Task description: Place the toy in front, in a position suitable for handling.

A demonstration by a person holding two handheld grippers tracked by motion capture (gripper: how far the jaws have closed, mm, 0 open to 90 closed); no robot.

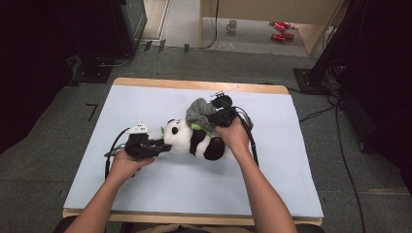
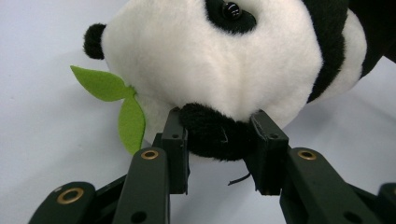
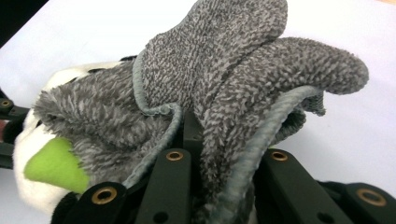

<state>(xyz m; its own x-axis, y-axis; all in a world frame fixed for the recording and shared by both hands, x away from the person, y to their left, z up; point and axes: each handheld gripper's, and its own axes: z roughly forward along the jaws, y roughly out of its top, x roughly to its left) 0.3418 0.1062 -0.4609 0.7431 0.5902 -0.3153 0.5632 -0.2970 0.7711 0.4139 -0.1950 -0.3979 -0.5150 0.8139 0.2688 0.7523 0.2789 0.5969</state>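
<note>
Plush panda (image 1: 194, 140) lies mid-table, grey cloth (image 1: 199, 110) at its 12 o'clock. Your left gripper (image 2: 219, 140) jaws pinch its black ear; your right gripper (image 3: 219, 154) jaws clamp the cloth. Both soft, light, compliant: grip folds deeply.

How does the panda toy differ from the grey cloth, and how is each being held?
The panda is a black-and-white stuffed toy lying on the table; the cloth is plain grey terry, bunched up over the panda's far side. The left hand-held gripper has its jaws closed on the panda's black ear, while the right hand-held gripper pinches a fold of the cloth. Both are soft, and each is held by one gripper.
</note>
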